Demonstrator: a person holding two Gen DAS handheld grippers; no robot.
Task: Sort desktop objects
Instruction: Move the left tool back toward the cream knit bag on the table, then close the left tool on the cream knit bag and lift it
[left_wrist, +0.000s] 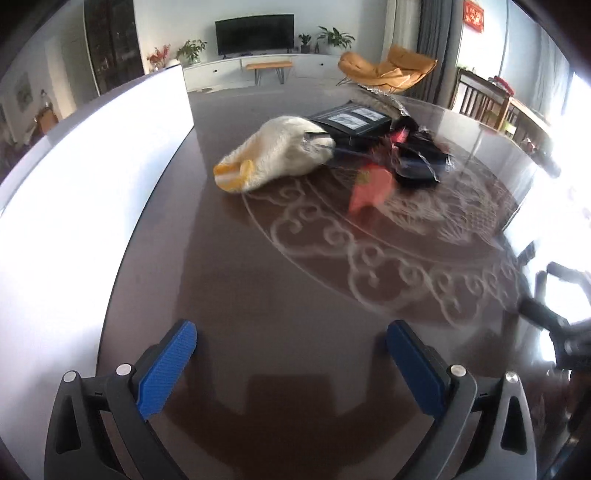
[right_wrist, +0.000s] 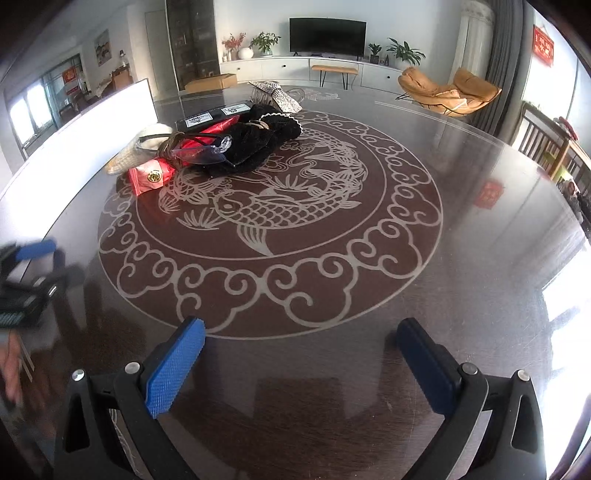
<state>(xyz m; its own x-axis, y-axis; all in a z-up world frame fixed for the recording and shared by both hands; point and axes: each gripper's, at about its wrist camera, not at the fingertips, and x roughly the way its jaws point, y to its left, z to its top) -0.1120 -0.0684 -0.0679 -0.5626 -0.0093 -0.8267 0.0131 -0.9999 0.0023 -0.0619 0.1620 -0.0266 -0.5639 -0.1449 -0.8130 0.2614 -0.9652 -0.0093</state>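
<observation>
I am looking across a dark, glossy round table (right_wrist: 461, 280) with a pale fish medallion (right_wrist: 269, 206) etched at its centre and ringed by cloud scrolls. The medallion is my landmark. Beyond the table is a living room: a television (right_wrist: 328, 35) on a long white cabinet, potted plants beside it, and an orange lounge chair (right_wrist: 448, 92) to the right.

All the things to sort sit in one pile on the medallion's far-left edge. A black fabric pouch (right_wrist: 266, 142) with a scalloped rim lies on the ring. Clear safety glasses (right_wrist: 201, 147) rest against the pouch's near side. A red packet (right_wrist: 151, 177) with a gold emblem lies flat just left of the fish's head. A cream knitted item (left_wrist: 280, 153) with yellow-striped trim lies left of the pile, touching it. A flat black box (right_wrist: 214, 118) with two white labels sits behind the pouch. A patterned silver bag (right_wrist: 275, 96) lies beyond the medallion, at the far side.

A tall white panel (left_wrist: 92, 177) stands along the table's left edge, well left of the medallion.

My left gripper (left_wrist: 291, 343) hovers over bare tabletop near the medallion's left rim, its blue pads spread wide and holding nothing. My right gripper (right_wrist: 301, 332) hovers at the medallion's near rim, likewise spread apart and empty. Nothing stands between either gripper and the pile. The left-wrist view is blurred.
</observation>
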